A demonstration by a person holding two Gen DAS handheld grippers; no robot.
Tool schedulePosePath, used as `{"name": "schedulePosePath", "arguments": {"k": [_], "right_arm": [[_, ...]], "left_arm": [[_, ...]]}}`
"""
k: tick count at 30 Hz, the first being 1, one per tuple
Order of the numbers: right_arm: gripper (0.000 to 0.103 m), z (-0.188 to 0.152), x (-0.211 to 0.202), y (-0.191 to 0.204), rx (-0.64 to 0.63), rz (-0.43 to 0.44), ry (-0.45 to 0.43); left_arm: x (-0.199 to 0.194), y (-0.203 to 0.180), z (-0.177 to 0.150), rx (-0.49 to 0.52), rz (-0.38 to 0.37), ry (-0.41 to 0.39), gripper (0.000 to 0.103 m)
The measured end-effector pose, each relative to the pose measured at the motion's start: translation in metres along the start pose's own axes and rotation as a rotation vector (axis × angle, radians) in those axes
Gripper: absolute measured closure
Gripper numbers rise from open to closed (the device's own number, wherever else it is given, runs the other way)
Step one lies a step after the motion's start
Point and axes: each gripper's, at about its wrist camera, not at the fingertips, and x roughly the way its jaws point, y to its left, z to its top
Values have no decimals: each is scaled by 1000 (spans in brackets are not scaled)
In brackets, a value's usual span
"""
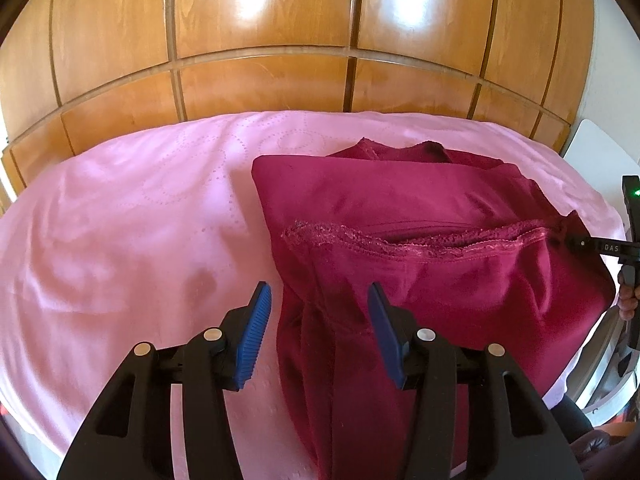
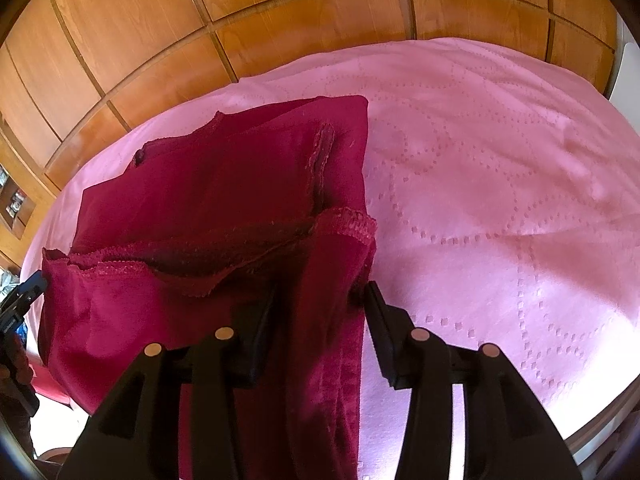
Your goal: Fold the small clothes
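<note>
1. A dark red garment (image 1: 400, 208) lay partly folded on a pink bedspread (image 1: 120, 220), one layer doubled back so a lace hem (image 1: 380, 240) ran across its middle; the near end hung off the front edge of the bed toward the person.
2. The left gripper (image 1: 316, 320) stood about half open, its blue pads (image 1: 256, 328) clear of the cloth, with a bunched corner of the garment lying loose between them; nothing was clamped.
3. The right gripper (image 2: 320, 320) was likewise about half open, straddling the opposite corner; its dark pads seemed to brush the fabric, though shadow made contact hard to judge; it appeared to hold nothing.
4. The fold looked freshly laid down; done well, both tools would lift straight away without snagging the lace, and the hanging end would next want gripping at both corners evenly so the edges met square.
5. A panelled wooden wardrobe (image 1: 260, 40) filled the wall behind the bed; the bedspread showed dotted ring patterns and soft wrinkles.
</note>
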Motion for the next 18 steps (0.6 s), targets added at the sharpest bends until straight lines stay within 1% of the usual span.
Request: {"name": "schedulePosePath", "arguments": {"k": [6, 8, 9, 10, 11, 12, 13, 15, 18], "right_arm": [[60, 2, -3, 0, -8, -6, -6], [61, 3, -3, 2, -14, -9, -7], [66, 3, -4, 4, -23, -14, -9], [73, 3, -4, 5, -32, -17, -10], [89, 2, -5, 8, -44, -22, -9], [93, 2, -7, 10, -56, -25, -13], [94, 1, -10, 14, -77, -29, -22], [95, 1, -17, 17, -96, -27, -36], [96, 3, -36, 20, -97, 8, -67]], "left_arm": [[7, -1, 2, 0, -17, 1, 54], [11, -2, 3, 3, -30, 0, 60], [14, -3, 3, 5, -36, 4, 70], [17, -3, 3, 4, -48, 12, 85], [19, -4, 3, 1, -58, 20, 91], [20, -4, 2, -3, -58, 17, 93], [18, -5, 1, -7, -63, 5, 95], [11, -5, -2, -18, -81, -18, 96], [-9, -4, -2, -40, -115, -67, 96]]}}
